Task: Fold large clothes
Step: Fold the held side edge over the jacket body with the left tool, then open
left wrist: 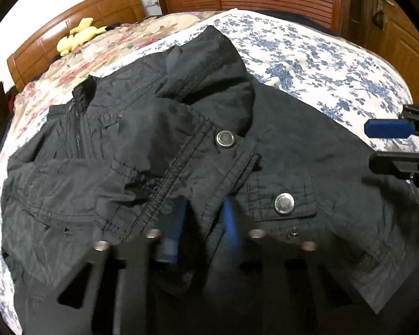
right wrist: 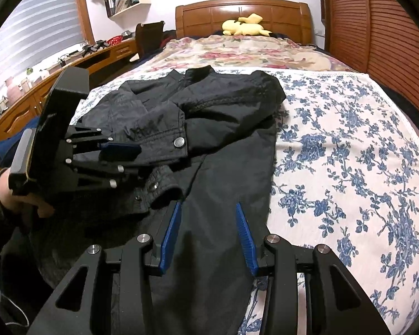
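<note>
A black jacket (right wrist: 209, 117) with metal snap buttons lies partly folded on the bed, its sleeves laid over the body. It fills the left wrist view (left wrist: 181, 145). My left gripper (left wrist: 204, 209) has jaws a little apart with a fold of the jacket's sleeve cuff between its blue pads; it also shows at the left of the right wrist view (right wrist: 125, 153). My right gripper (right wrist: 208, 209) is open and empty, hovering over the jacket's lower body; its fingers enter the left wrist view (left wrist: 388, 142) at the right edge.
The bed has a white sheet with blue flowers (right wrist: 349, 153) and a floral quilt (right wrist: 237, 53) further back. A yellow plush toy (right wrist: 244, 25) rests by the wooden headboard. A desk (right wrist: 69, 64) runs along the left, wardrobe doors (right wrist: 377, 28) on the right.
</note>
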The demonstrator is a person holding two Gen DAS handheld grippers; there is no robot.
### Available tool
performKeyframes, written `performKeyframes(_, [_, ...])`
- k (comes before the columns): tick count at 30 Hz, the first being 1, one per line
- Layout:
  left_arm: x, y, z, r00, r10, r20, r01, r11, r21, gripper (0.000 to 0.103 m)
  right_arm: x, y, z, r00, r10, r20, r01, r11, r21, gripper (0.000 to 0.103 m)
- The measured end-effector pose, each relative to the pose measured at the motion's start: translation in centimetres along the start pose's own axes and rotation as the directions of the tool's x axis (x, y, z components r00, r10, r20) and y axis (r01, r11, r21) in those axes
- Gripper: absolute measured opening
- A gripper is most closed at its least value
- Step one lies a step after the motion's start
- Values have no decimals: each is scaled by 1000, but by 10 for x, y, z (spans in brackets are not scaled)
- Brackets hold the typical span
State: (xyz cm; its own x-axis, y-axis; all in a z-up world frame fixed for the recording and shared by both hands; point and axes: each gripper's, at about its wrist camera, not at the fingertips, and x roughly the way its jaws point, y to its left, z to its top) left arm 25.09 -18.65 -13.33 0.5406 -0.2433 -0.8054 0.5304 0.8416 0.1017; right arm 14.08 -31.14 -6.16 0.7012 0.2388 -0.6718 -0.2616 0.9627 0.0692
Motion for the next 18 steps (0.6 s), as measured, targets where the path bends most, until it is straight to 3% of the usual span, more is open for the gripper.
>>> performKeyframes(1, [-3, 4, -1, 1000, -6, 7, 6, 1000, -17, 9, -1, 1, 0, 1000, 1, -3, -1, 1000, -3, 42])
performKeyframes(4, [-21, 15, -1, 999, 3, 53, 0, 998, -58, 5, -3, 6, 1, 1000, 0, -6, 0, 1000, -17, 42])
performKeyframes(10, [-85, 49, -3, 979, 75, 190, -50, 990, -135, 4, -7, 16, 3, 1000, -2, 11, 3, 1000, -31, 42])
performKeyframes(18, [-150, 97, -26, 945, 147, 292, -78, 969, -236, 4, -3, 29, 10, 999, -3, 34, 4, 1000, -19, 42])
